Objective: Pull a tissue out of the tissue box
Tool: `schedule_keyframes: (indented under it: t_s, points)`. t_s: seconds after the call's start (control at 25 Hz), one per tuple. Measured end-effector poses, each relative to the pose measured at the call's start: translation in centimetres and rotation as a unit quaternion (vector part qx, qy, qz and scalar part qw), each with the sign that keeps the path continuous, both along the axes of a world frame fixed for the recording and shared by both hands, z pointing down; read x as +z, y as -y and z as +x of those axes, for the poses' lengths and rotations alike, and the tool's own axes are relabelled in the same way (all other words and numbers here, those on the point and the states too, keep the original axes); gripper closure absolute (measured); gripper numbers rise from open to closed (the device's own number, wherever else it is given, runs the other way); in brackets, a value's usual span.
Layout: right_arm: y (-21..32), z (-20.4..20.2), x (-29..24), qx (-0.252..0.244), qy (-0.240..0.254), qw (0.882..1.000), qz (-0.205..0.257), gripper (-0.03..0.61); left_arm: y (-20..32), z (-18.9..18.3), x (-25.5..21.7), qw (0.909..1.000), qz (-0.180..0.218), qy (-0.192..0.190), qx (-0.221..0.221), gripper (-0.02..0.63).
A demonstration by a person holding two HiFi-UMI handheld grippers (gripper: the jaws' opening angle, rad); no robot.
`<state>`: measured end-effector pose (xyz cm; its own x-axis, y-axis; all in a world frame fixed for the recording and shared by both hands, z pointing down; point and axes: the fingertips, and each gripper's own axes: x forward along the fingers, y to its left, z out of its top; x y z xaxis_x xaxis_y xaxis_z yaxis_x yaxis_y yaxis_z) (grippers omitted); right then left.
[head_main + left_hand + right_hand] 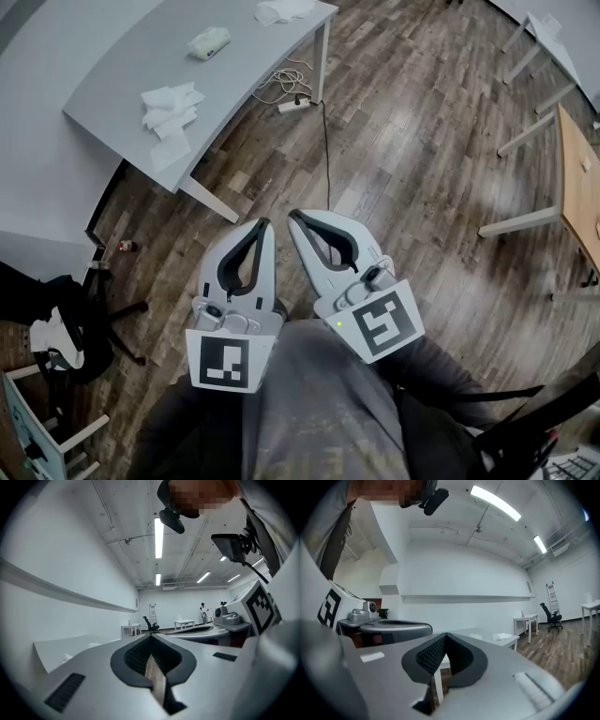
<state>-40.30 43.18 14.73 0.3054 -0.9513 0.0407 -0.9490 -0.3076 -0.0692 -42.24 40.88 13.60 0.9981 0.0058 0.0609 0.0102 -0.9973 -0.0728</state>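
Standing a little away from the work, the person looks down on a wide wooden floor, and the grey table is at the far upper left of the head view. Both tools are held low and close to the body, side by side and pointing level toward the room. The left gripper has its jaws pressed together at the tips and nothing is between them; only the floor shows through the oval gap behind the tips. The right gripper is closed in the same way and is also empty. On the table some loose tissues lie spread near the front edge. The tissue box, which looks like a small soft pack, sits further back on the table, well apart from both grippers. I judge that the task is not yet started and that the step in hand is the approach. To do it well, the person should first walk up to the table and open one gripper before reaching. The other gripper can then press the light pack down. Only the top sheet should be pinched and pulled straight upward, slowly, so that the pack does not rise with it.
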Motion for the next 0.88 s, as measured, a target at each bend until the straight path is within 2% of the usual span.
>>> schedule_keyframes:
  t_s: [0.52, 0.64, 0.88]
  points:
    - [-3.1, 4.4, 0.6, -0.007, 0.011, 1.0, 0.022, 0.577, -3.1, 4.4, 1.0, 0.9999, -0.013, 0.001, -0.009, 0.615]
    - [-3.9, 5.6, 1.0, -0.01, 0.024, 0.999, 0.022, 0.577, -4.2, 5.5, 1.6, 0.9998, -0.016, 0.012, -0.005, 0.615]
    - [-2.8, 9.7, 1.0, -0.005, 0.019, 1.0, 0.006, 0.575, -2.3, 9.1, 1.7, 0.9996, -0.013, 0.02, -0.016, 0.615]
